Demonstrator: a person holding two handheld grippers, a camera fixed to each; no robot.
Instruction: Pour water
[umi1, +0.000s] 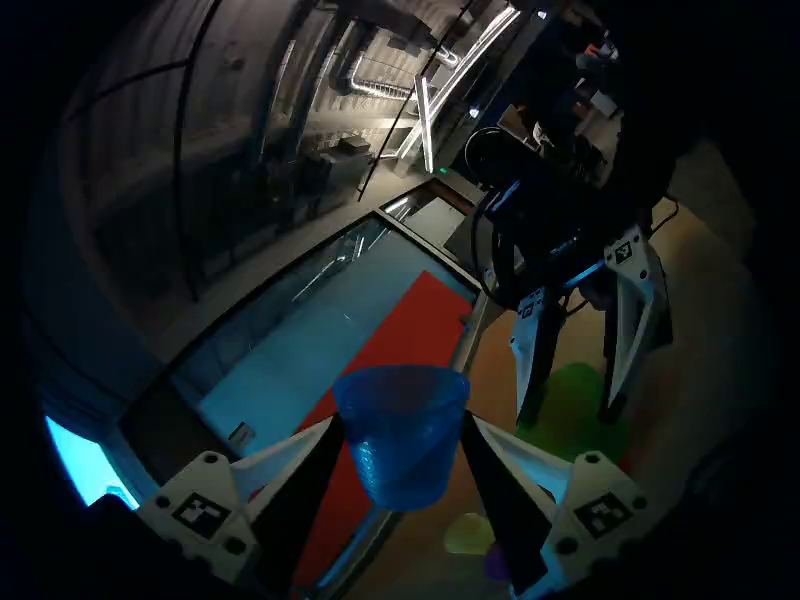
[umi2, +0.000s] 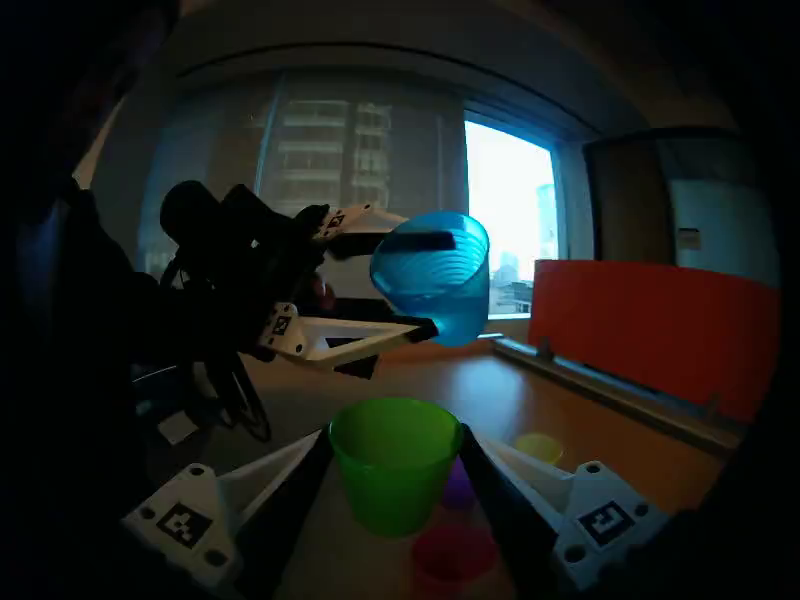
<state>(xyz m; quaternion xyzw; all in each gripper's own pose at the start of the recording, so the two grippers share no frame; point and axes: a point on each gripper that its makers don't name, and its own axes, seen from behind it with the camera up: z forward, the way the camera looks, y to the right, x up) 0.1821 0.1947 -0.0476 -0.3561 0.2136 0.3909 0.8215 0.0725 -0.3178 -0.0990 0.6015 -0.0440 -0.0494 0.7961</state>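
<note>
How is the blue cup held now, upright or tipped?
Tipped: in the right gripper view the blue cup lies sideways in the left gripper, mouth toward the camera, higher than the green cup. Water inside: cannot tell.

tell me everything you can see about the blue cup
The blue cup is a translucent plastic tumbler, tapered toward its base, with ridged rings showing inside. It is clamped between the left gripper's fingers, one pressing on each side. In the right gripper view it is lifted off the table and tipped well over, mouth facing the camera, higher than the green cup. Whether it holds water cannot be told.
</note>
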